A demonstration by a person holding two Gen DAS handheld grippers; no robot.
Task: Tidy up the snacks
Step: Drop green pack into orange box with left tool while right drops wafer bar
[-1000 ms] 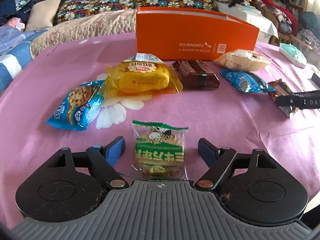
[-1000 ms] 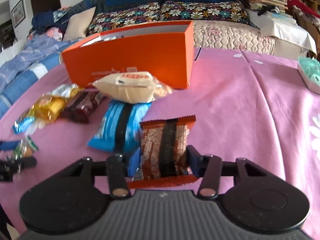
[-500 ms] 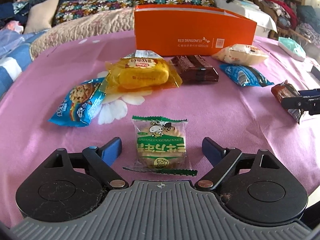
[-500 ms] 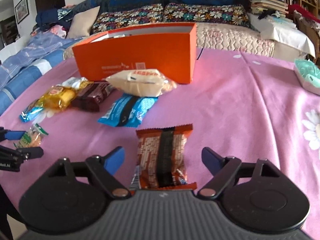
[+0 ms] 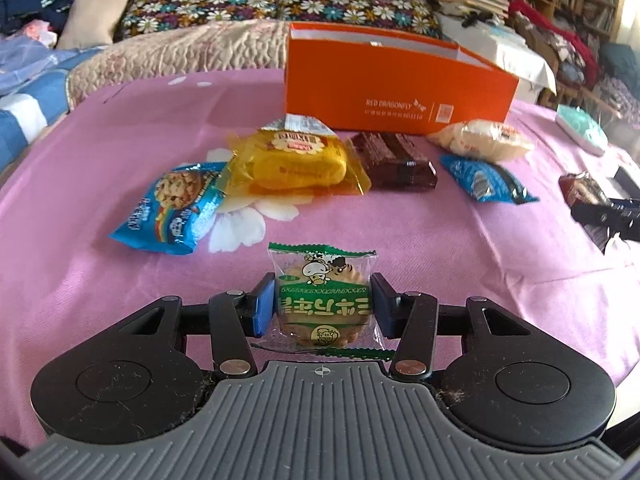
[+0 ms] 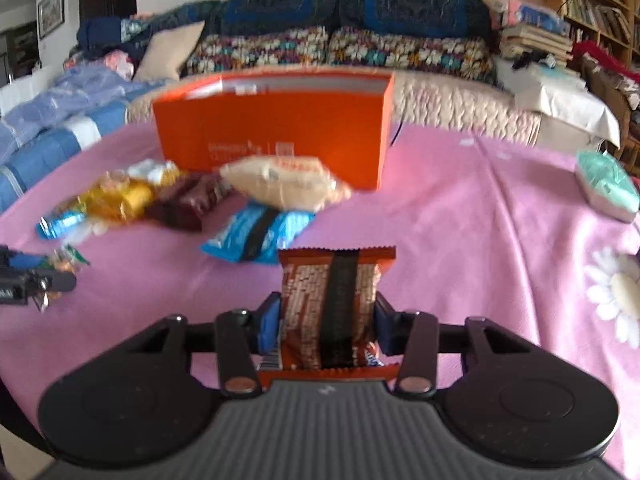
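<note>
right tongs (image 6: 326, 322) grip a blurred brown snack packet (image 6: 330, 312), its label unreadable.

Brown snack packet (image 6: 330, 312) between hand-held gripper (image 6: 326, 326) fingers
</note>
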